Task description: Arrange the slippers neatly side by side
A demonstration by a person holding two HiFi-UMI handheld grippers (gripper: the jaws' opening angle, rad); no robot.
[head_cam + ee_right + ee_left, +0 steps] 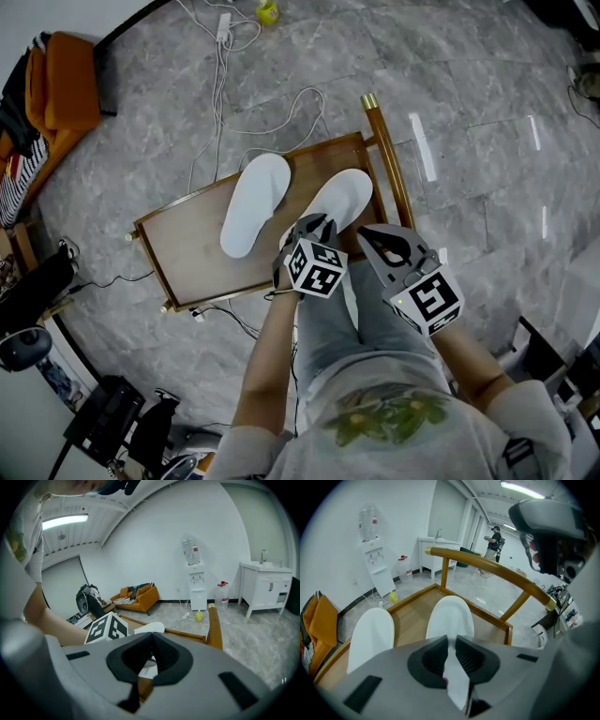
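Two white slippers lie sole-up on the wooden chair seat (187,246). The left slipper (255,204) (371,637) rests alone, angled slightly. My left gripper (314,223) (451,641) is shut on the near edge of the right slipper (342,199) (450,617), with white fabric pinched between its pads. Just right of it, over the seat's front right edge, my right gripper (371,234) (151,637) is shut with nothing in its jaws. In the right gripper view a slipper tip (152,628) shows beyond the left gripper's marker cube (107,628).
The chair's curved backrest (386,159) (487,566) rises along the right side of the seat. White cables (220,84) and a yellow object (267,11) lie on the grey floor beyond. An orange sofa (61,84) stands far left. A water dispenser (375,559) lines the wall.
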